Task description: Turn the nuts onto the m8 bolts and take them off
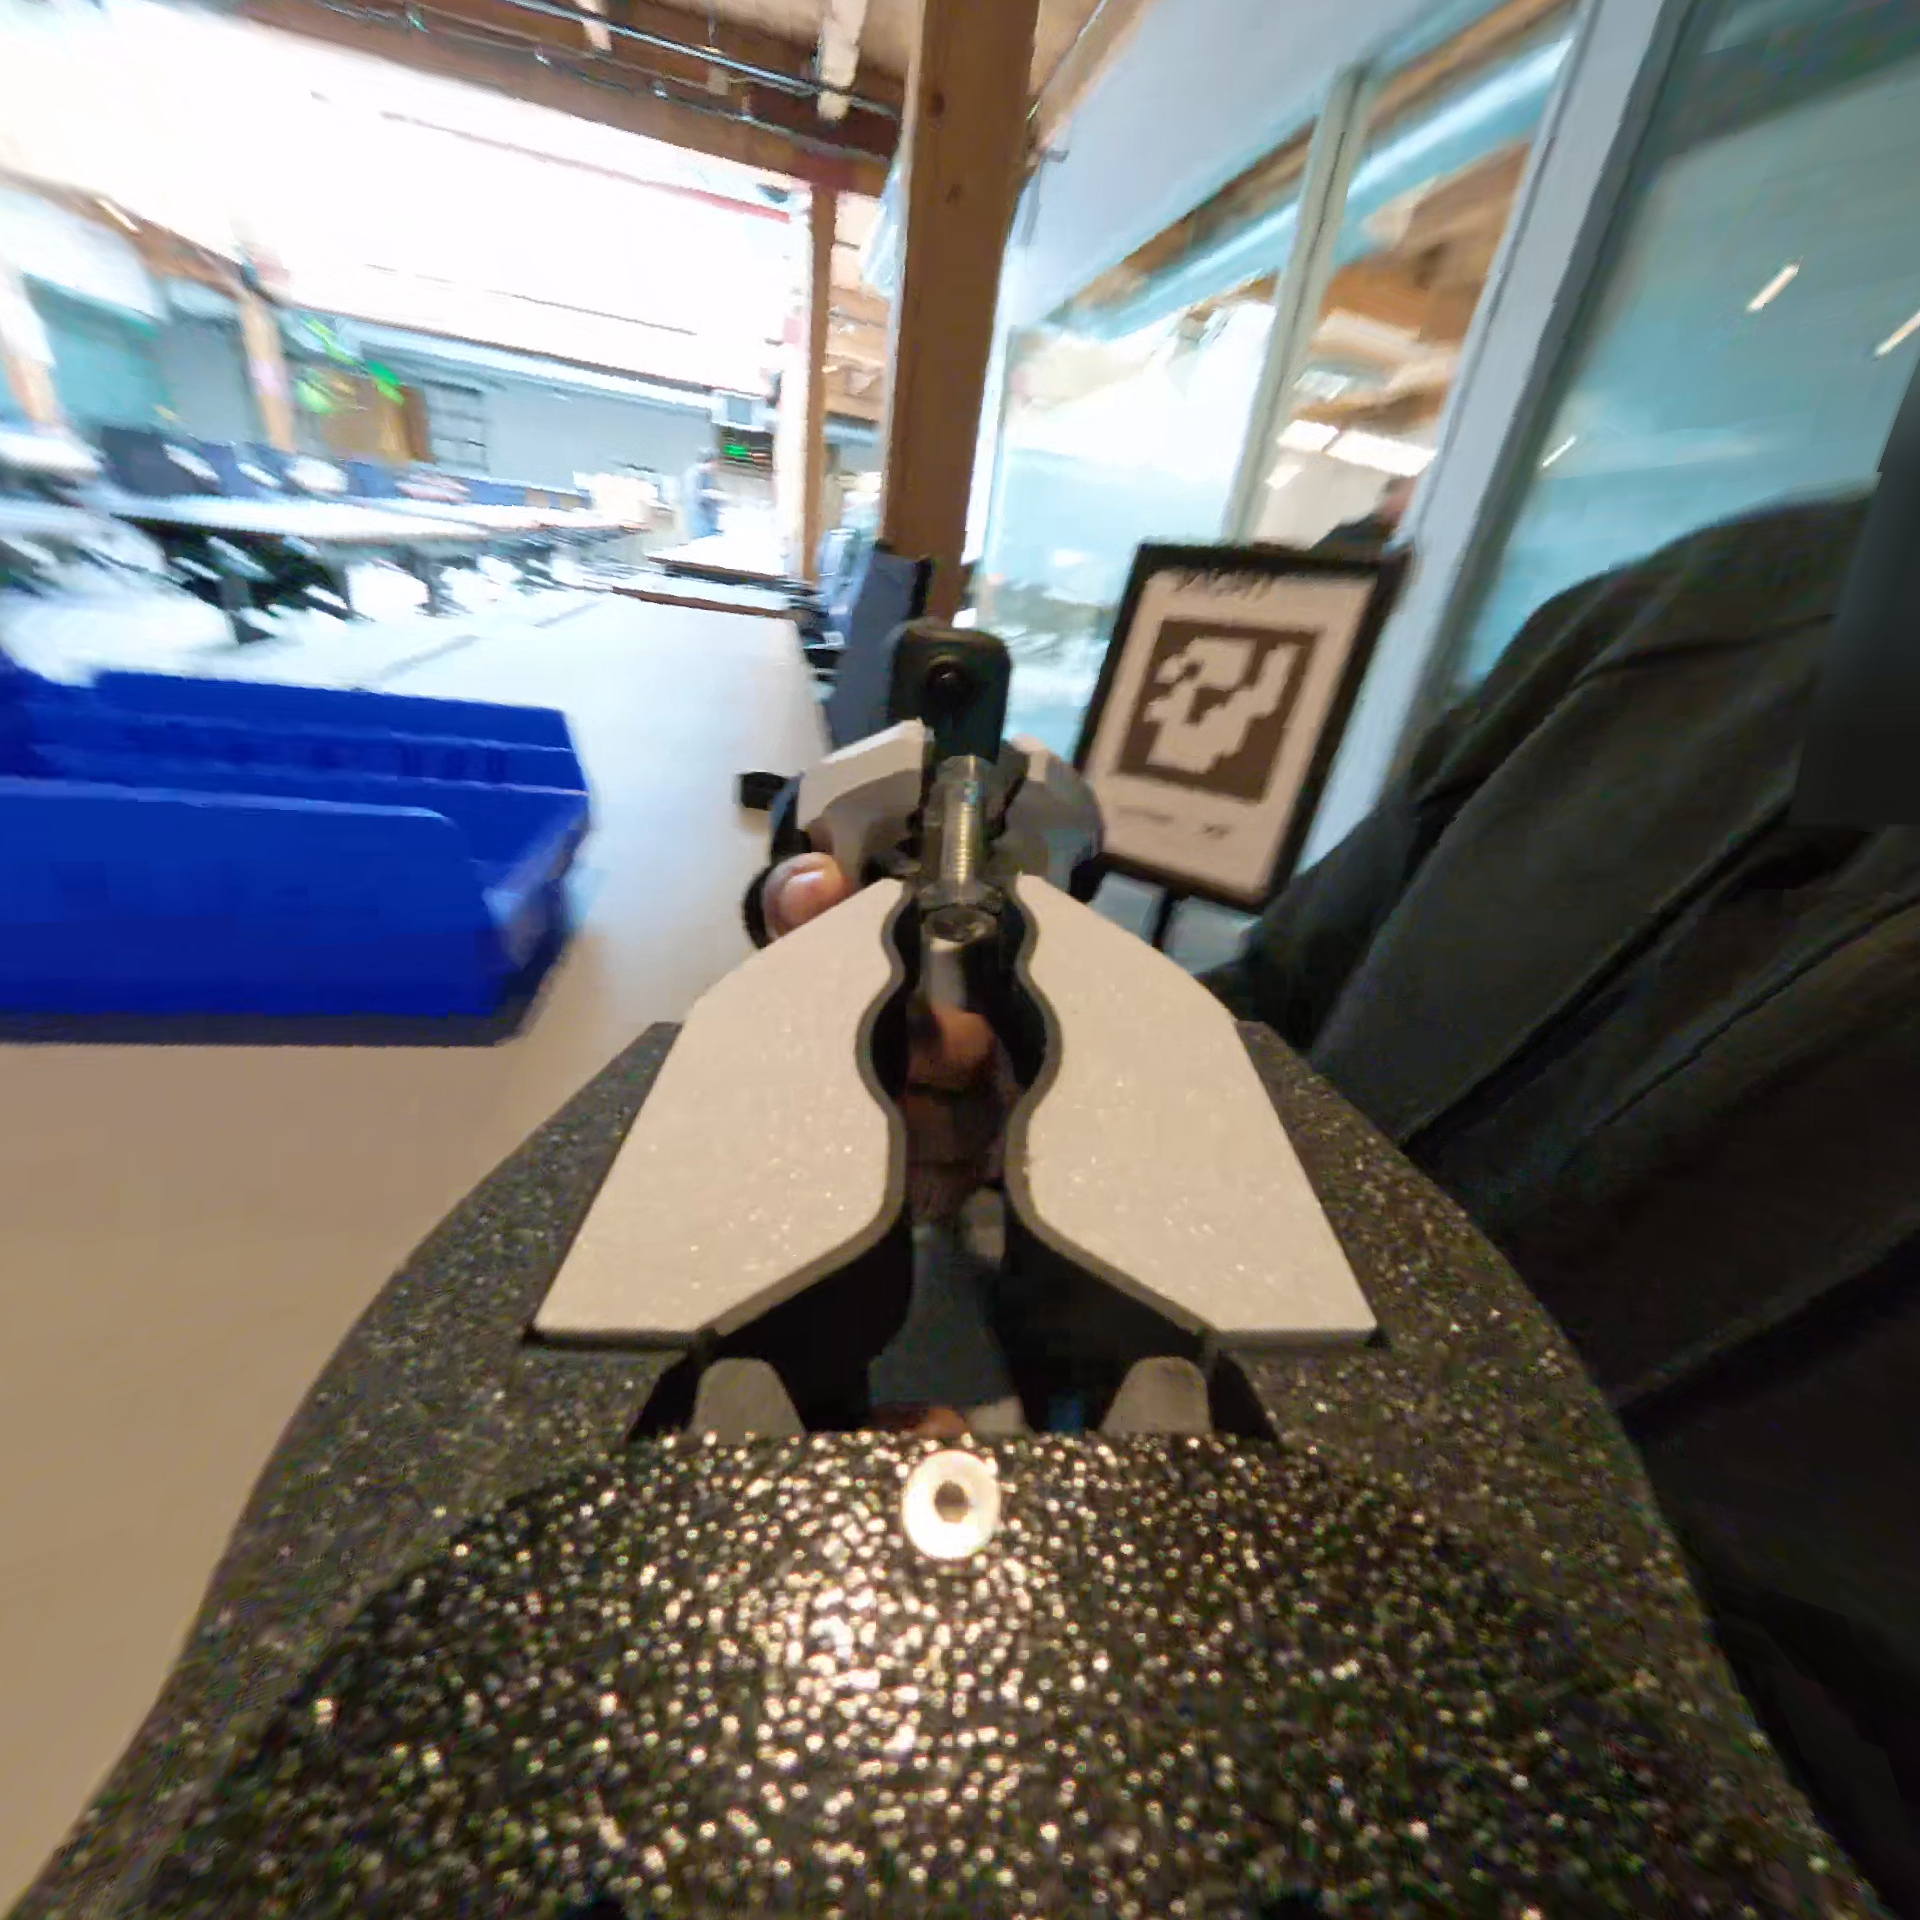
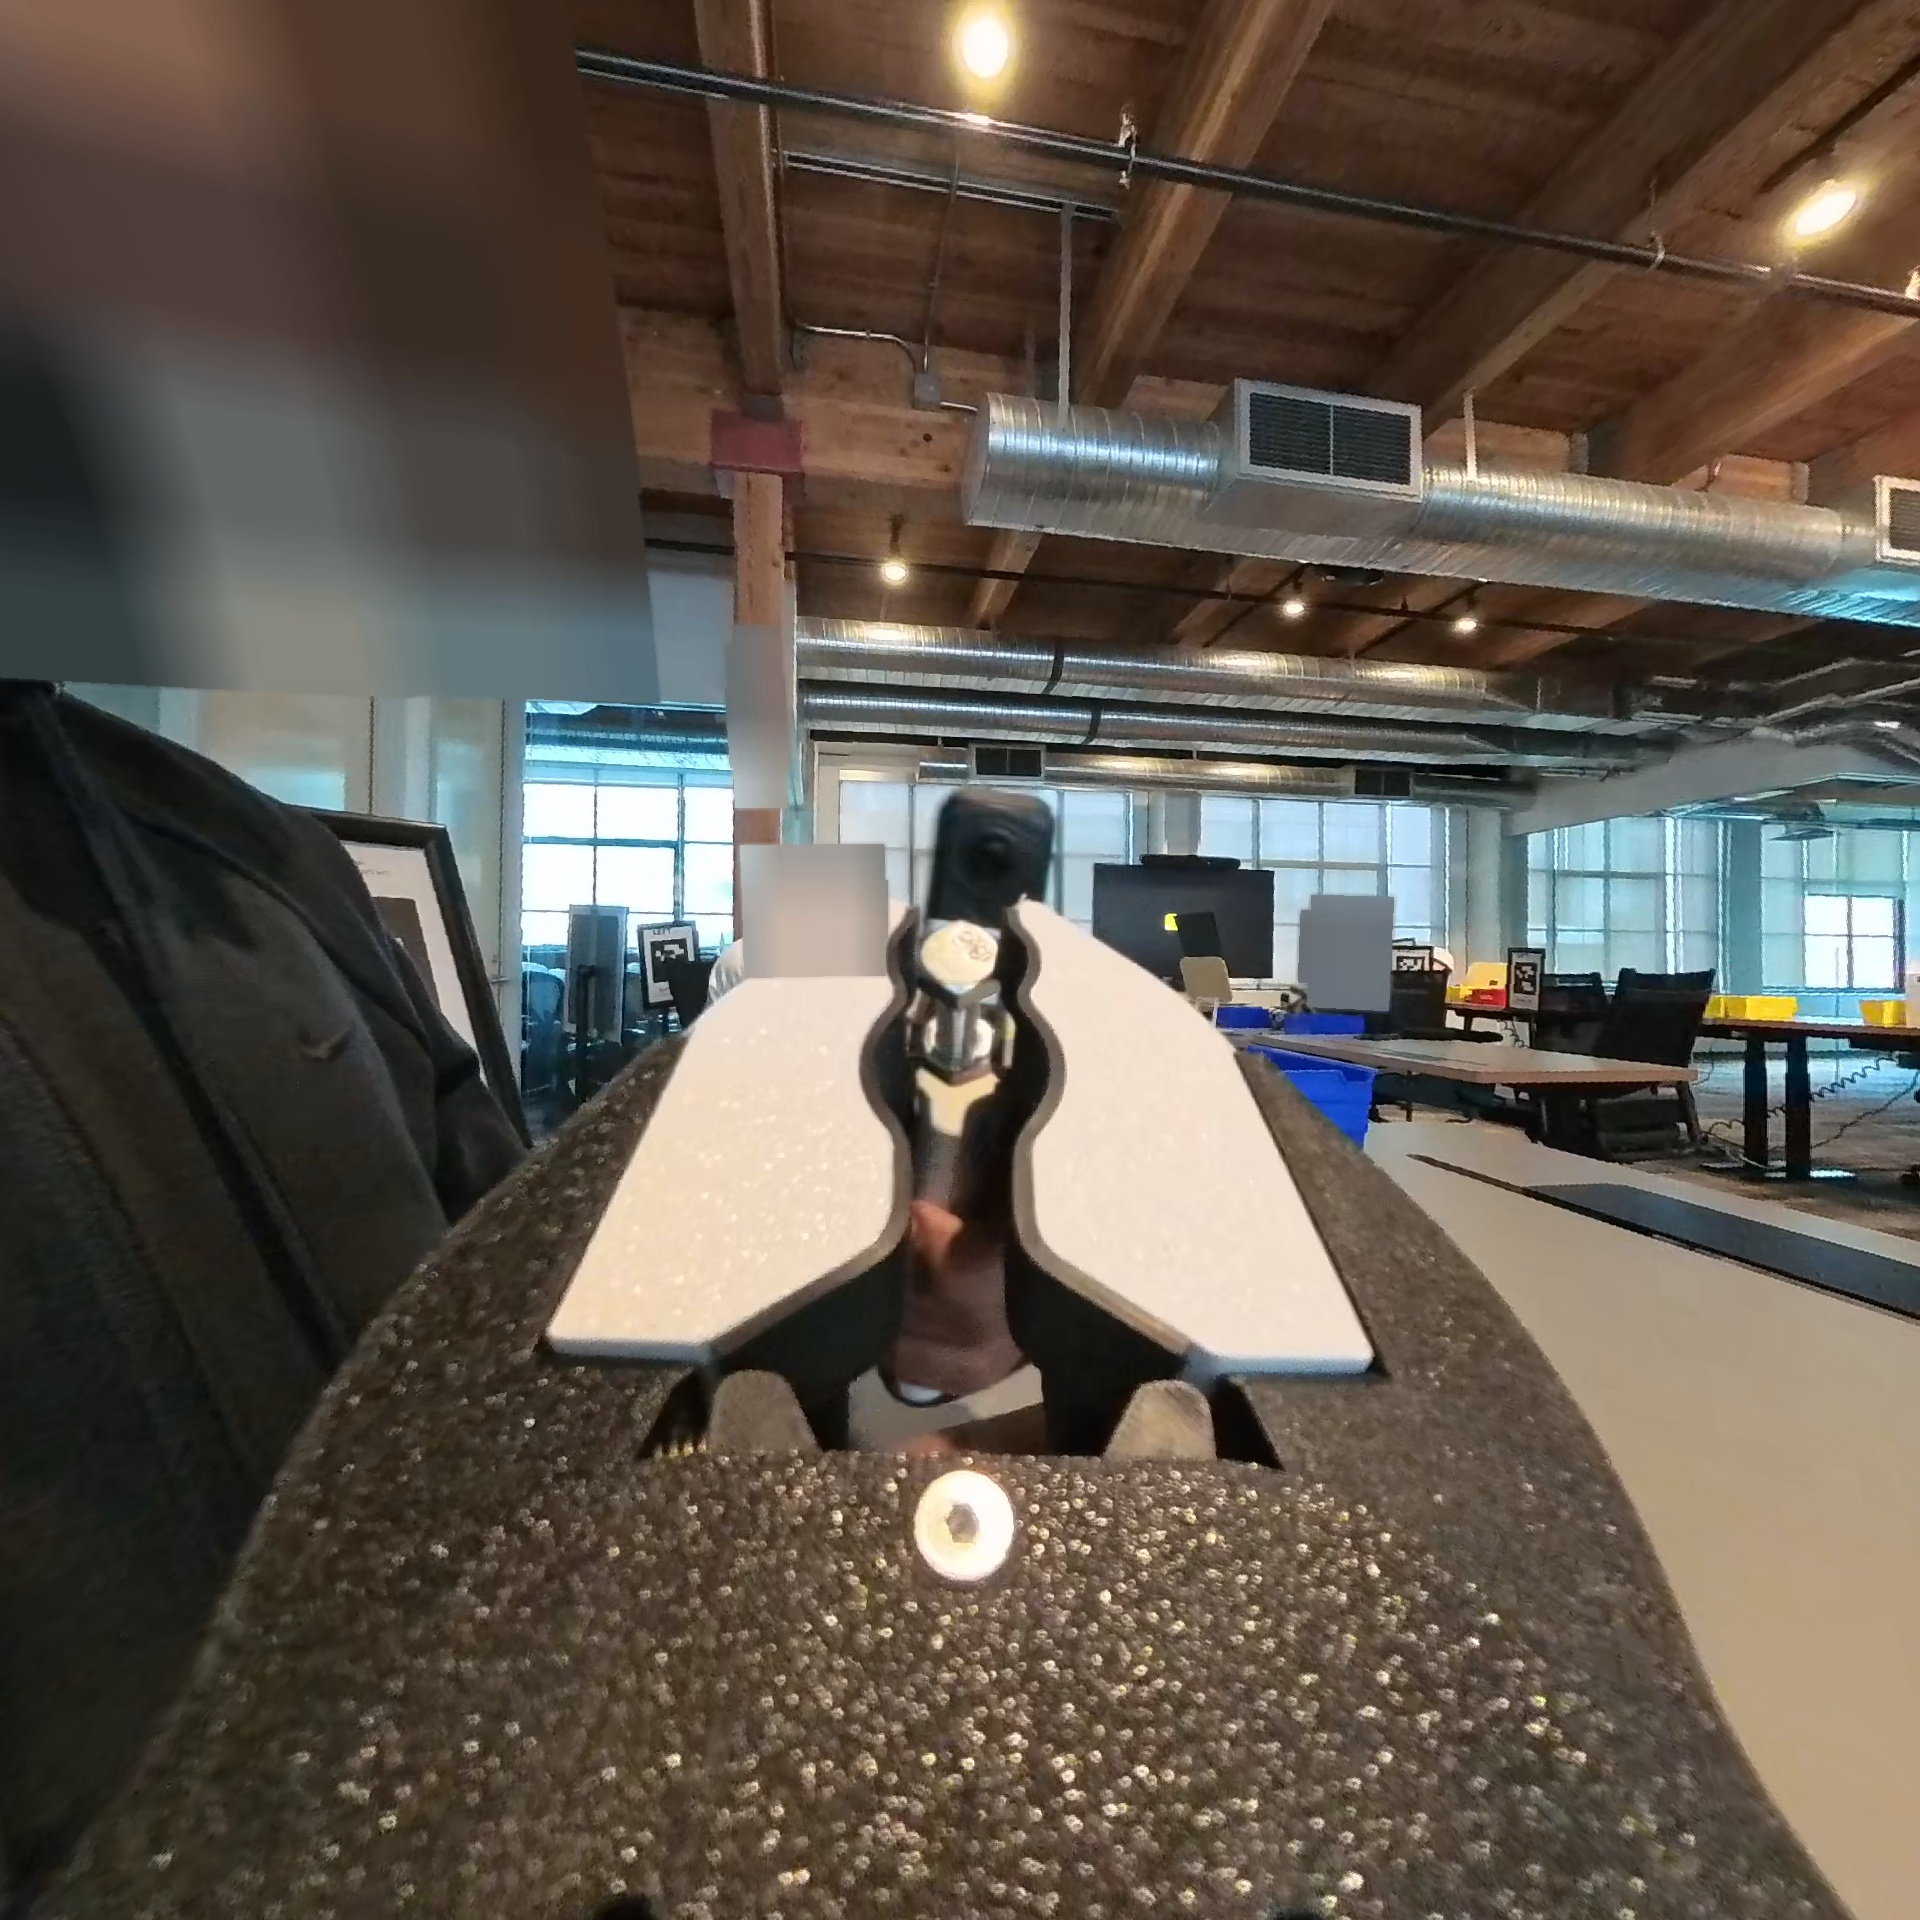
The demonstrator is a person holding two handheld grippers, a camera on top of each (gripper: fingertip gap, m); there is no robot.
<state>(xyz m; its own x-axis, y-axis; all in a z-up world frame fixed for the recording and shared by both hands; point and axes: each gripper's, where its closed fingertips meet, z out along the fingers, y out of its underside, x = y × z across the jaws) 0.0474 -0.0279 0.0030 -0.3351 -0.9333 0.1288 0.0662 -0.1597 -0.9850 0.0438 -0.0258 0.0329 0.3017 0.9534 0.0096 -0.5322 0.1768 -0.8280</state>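
The bolt (image 1: 954, 844) is held in the air above the table (image 1: 208, 1247), between the two grippers. The left gripper (image 1: 956, 925) has its jaws narrow and closed on one end; the right gripper (image 2: 956, 1013), jaws equally narrow, clamps what we take to be the nut (image 2: 956, 1029). We judge two risks: if the axes tilt apart the threads may cross and bind, and a slackened pinch would drop either part toward the table, near the blue bin (image 1: 291, 862). The fingers hide the contact points, so we cannot tell how much thread is engaged. Motion blur smears the left wrist view's background.
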